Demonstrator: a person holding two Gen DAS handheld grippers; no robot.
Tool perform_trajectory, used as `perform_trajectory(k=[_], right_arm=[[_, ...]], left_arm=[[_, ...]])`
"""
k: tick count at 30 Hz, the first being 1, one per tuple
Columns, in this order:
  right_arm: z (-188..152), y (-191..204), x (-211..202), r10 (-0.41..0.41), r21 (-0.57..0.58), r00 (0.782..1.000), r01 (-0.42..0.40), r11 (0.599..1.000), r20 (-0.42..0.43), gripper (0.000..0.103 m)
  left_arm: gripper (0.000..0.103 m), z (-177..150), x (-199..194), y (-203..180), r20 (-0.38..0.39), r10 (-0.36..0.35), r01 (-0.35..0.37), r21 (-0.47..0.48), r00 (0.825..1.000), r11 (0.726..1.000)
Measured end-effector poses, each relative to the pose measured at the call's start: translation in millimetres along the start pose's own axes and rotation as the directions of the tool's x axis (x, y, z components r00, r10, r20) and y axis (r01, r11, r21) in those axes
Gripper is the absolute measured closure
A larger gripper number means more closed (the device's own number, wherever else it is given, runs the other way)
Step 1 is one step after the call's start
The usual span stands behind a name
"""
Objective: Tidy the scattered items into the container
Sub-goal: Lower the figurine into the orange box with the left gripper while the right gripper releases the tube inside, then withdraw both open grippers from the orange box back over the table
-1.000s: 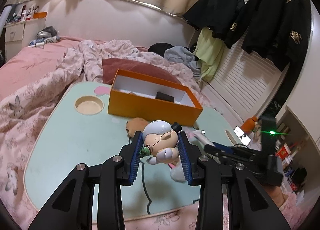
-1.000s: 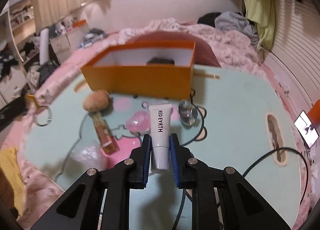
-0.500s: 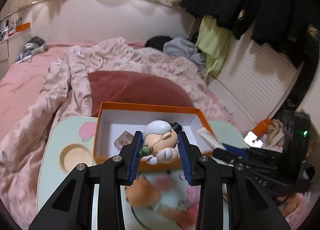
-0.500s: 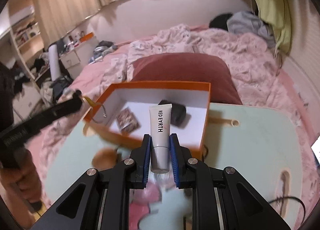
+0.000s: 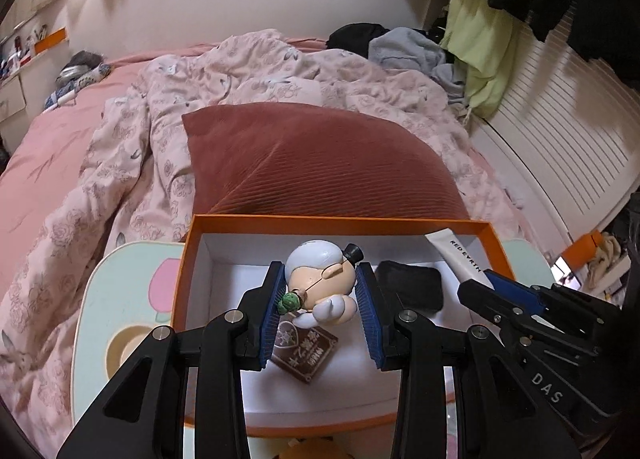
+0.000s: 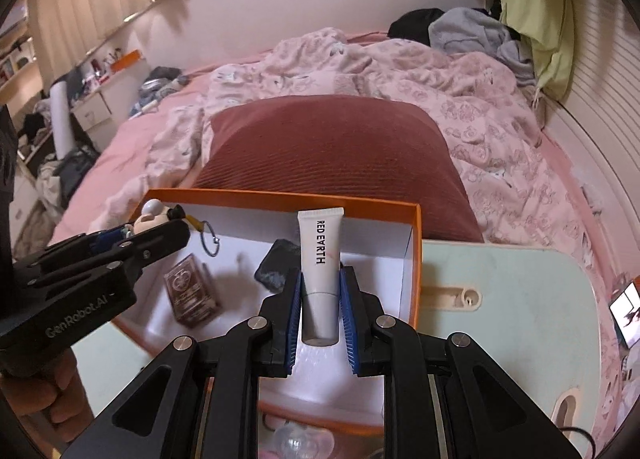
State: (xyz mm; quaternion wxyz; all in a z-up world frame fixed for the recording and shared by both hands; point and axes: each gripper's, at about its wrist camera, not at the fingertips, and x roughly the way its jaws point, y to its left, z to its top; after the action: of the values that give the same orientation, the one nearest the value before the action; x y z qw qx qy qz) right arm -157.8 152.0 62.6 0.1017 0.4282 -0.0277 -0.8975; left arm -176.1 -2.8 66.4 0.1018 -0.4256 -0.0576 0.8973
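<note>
Left wrist view: the left hand-held gripper (image 5: 320,309) has its blue pads clamped on a small toy figurine (image 5: 322,281) with a pale round head and a tiny black hat; the figurine hangs between the pads above the inside of the orange box (image 5: 188,259), whose lining is white; on the box floor below the figurine lies a dark red packet (image 5: 306,355), and just right of the figurine a black pouch (image 5: 412,287); the right hand-held gripper (image 5: 476,279) comes in from the right edge, carrying a white tube (image 5: 458,255) whose crimped end lies over the box's far right corner.

Right wrist view: the right hand-held gripper (image 6: 320,299) stands narrow, its pads pressed on the capped end of the white tube (image 6: 320,251), which points away from the camera over the box's interior, close to the right wall of the orange box (image 6: 416,259); the left hand-held gripper (image 6: 132,235) reaches over the box's left side with the toy figurine (image 6: 150,215), a key ring (image 6: 210,243) dangling beside it; the box rests on a pale green counter (image 6: 520,299) on a bed, against a red cushion (image 6: 332,151); a person's hand (image 6: 44,395) shows at the lower left.
</note>
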Motion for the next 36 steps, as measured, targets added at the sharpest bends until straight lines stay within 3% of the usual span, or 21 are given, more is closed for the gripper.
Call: perform_trajectory(k=[2,4,6,7,14,18,20,22,24,28,32,34,36], right_arm=[[-0.2,1.8,2.2,-0.031,-0.014,0.999,0.031,0.999,0.009,0.082],[-0.2,1.8,2.5,-0.085,-0.024,0.996,0.086,0.996,0.023,0.069],[-5.3,0.8,-4.3,-0.093,-0.022,0.995,0.094,0.995,0.048,0.049],[-9.3,0.7,-10.5,-0.086,-0.021,0.994,0.088,0.996,0.064,0.049],[-57.8,10.5,-66.0,-0.064,-0.084,0.992,0.073,0.994,0.112,0.043],[-106.5,10.6,-91.0,-0.048,-0.103,0.997,0.055,0.993,0.068,0.039],[-133.6,9.7,-99.0,-0.045,-0.103,0.998,0.049,0.993,0.041,0.039],[-155.4,9.8,-101.4,-0.056,-0.111,0.998,0.057,0.992,0.013,0.039],[-171.3,8.6,-100.2,-0.077,-0.099,0.997,0.076,0.992,-0.007,0.039],[-179.4,8.7,-91.4,-0.105,-0.093,0.994,0.102,0.990,-0.032,0.039],[-184.1,12.8,-84.7,-0.140,-0.102,0.989,0.134,0.986,-0.050,0.039],[-186.2,15.0,-85.0,-0.140,-0.107,0.989,0.134,0.985,-0.047,0.035],[-186.9,15.3,-84.1,-0.144,-0.106,0.988,0.138,0.985,-0.049,0.025]], left_arm=[[0.065,1.3,0.0,5.4,-0.010,-0.001,0.001,-0.034,1.000,0.999],[0.054,2.2,-1.6,9.7,-0.008,0.015,-0.016,-0.055,1.000,0.998],[0.043,-0.3,-11.8,12.8,0.025,0.035,-0.033,-0.065,0.999,0.997],[0.038,-2.0,-17.6,13.0,0.041,0.033,-0.030,-0.062,0.999,0.998],[0.036,-34.6,-82.0,-2.3,0.115,-0.038,0.036,0.017,0.993,0.999],[0.021,-83.3,-118.9,-10.9,0.145,-0.060,0.051,0.066,0.988,0.997],[0.021,-118.8,-128.0,-9.2,0.113,-0.069,0.063,0.056,0.991,0.996],[0.021,-144.4,-131.1,-8.7,0.097,-0.050,0.046,0.044,0.994,0.998],[0.021,-170.3,-129.7,-8.2,0.098,0.010,-0.015,0.046,0.995,0.999],[0.021,-191.8,-112.0,-7.8,0.069,0.115,-0.120,0.071,0.991,0.990],[0.021,-194.5,-102.0,-7.2,0.036,0.109,-0.111,0.069,0.993,0.991],[0.021,-196.7,-97.3,-6.3,0.019,0.110,-0.111,0.068,0.994,0.992],[0.021,-201.3,-91.3,-3.8,-0.004,0.086,-0.086,0.055,0.996,0.995]])
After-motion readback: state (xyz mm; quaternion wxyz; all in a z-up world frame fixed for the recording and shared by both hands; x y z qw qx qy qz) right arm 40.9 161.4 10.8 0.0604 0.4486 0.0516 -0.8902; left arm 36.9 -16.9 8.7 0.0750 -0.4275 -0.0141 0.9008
